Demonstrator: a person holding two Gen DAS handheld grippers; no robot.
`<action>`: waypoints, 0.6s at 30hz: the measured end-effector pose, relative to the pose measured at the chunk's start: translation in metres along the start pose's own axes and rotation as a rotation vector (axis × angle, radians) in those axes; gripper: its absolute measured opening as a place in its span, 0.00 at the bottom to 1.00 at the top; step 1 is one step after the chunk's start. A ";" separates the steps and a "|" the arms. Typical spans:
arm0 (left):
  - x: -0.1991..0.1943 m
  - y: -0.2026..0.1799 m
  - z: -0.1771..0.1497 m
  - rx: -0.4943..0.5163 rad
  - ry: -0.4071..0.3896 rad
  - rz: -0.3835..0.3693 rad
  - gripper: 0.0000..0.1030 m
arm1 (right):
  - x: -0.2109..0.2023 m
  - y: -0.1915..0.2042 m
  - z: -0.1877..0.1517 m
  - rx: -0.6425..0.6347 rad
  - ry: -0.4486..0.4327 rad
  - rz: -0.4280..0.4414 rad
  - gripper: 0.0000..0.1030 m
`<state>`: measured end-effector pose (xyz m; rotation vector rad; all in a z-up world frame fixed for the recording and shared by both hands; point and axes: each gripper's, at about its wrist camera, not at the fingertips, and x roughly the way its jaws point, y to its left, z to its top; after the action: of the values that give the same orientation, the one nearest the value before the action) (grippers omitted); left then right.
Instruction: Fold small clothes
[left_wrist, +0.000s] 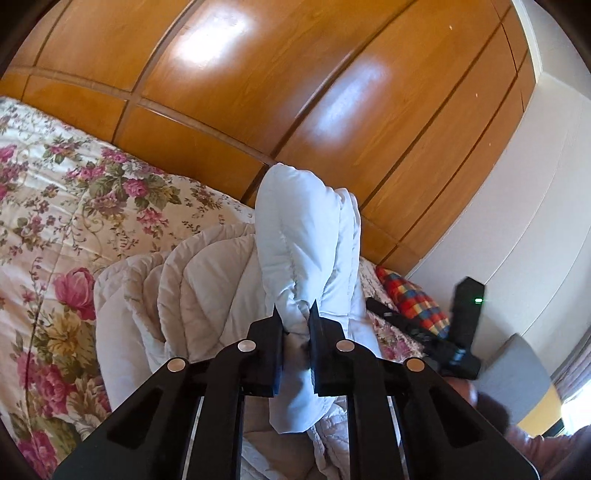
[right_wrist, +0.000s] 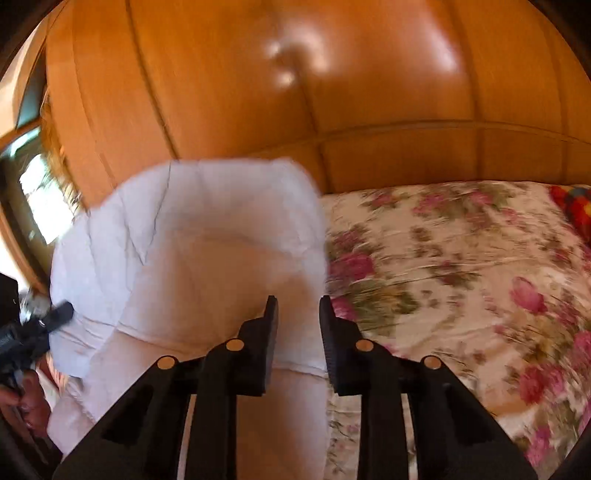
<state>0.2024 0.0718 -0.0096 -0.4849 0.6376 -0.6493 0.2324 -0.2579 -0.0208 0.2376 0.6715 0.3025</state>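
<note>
A white quilted garment (left_wrist: 303, 229) is bunched and lifted off the bed, one fold standing up in front of the wardrobe. My left gripper (left_wrist: 295, 317) is shut on a thick pinch of that fold. In the blurred right wrist view the same garment (right_wrist: 207, 251) hangs as a broad panel. My right gripper (right_wrist: 298, 306) sits at its right edge with the jaws a narrow gap apart. Cloth shows in the gap, but no pinch is visible. The left gripper (right_wrist: 61, 314) touches the panel's left side. The right gripper's black body (left_wrist: 465, 314) appears right of the garment.
A floral bedspread (left_wrist: 55, 206) (right_wrist: 461, 258) covers the bed. Glossy wooden wardrobe doors (left_wrist: 295, 92) stand right behind it. A bright checked cloth (left_wrist: 410, 299) (right_wrist: 576, 210) lies on the bed's far corner. A white wall (left_wrist: 535, 184) and a person's hand (right_wrist: 26, 402) are at the sides.
</note>
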 end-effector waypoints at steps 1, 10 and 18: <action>-0.003 0.002 0.000 -0.005 -0.005 0.006 0.10 | 0.001 0.013 0.002 -0.050 0.001 0.026 0.22; -0.040 0.083 -0.024 -0.236 -0.057 0.091 0.10 | 0.037 0.112 -0.009 -0.348 0.101 0.124 0.21; -0.036 0.113 -0.045 -0.261 -0.049 0.156 0.10 | 0.071 0.137 -0.027 -0.363 0.152 0.074 0.22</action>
<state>0.1948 0.1660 -0.0944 -0.6836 0.7102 -0.4065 0.2407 -0.1029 -0.0387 -0.1089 0.7450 0.5106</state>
